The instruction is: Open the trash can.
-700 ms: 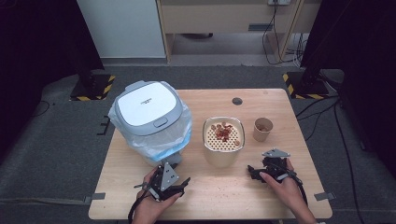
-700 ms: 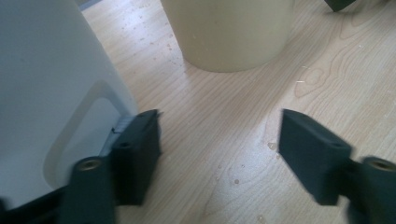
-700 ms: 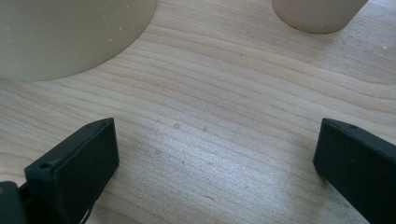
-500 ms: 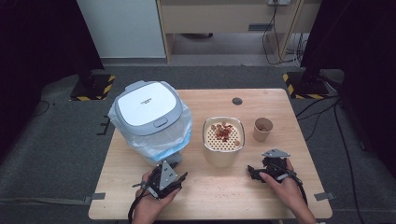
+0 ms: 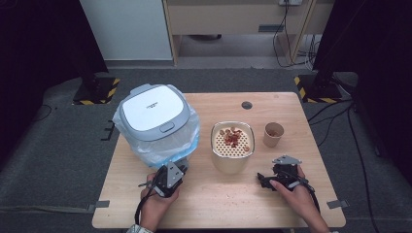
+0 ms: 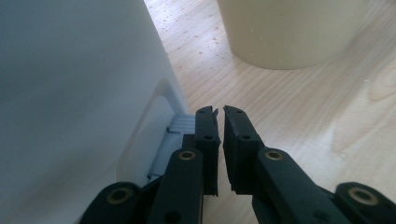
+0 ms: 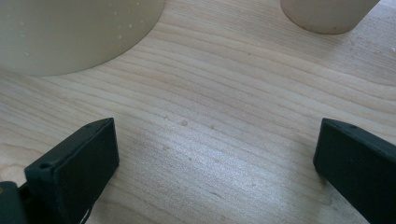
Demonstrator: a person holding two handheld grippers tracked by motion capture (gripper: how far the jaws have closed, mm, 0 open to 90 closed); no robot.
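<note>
My left gripper (image 5: 179, 169) rests on the wooden table (image 5: 218, 204), right at the foot of a white bin with a grey-rimmed lid (image 5: 154, 116) lined with a clear plastic bag. In the left gripper view its jaws (image 6: 219, 112) are shut, a thin slit between them and nothing held; the bin wall (image 6: 70, 84) stands just to their left, with a grey tab (image 6: 181, 126) at its base. My right gripper (image 5: 264, 179) lies on the table in front of and to the right of a cream pot (image 5: 232, 160). Its jaws (image 7: 217, 135) stand wide open over bare wood.
The cream pot holds a perforated insert with reddish bits (image 5: 234, 138). A small brown paper cup (image 5: 273, 134) stands to its right. A dark round grommet (image 5: 247, 105) sits near the table's far edge. The pot's wall (image 7: 70, 32) and the cup's base (image 7: 327, 14) lie ahead of the right gripper.
</note>
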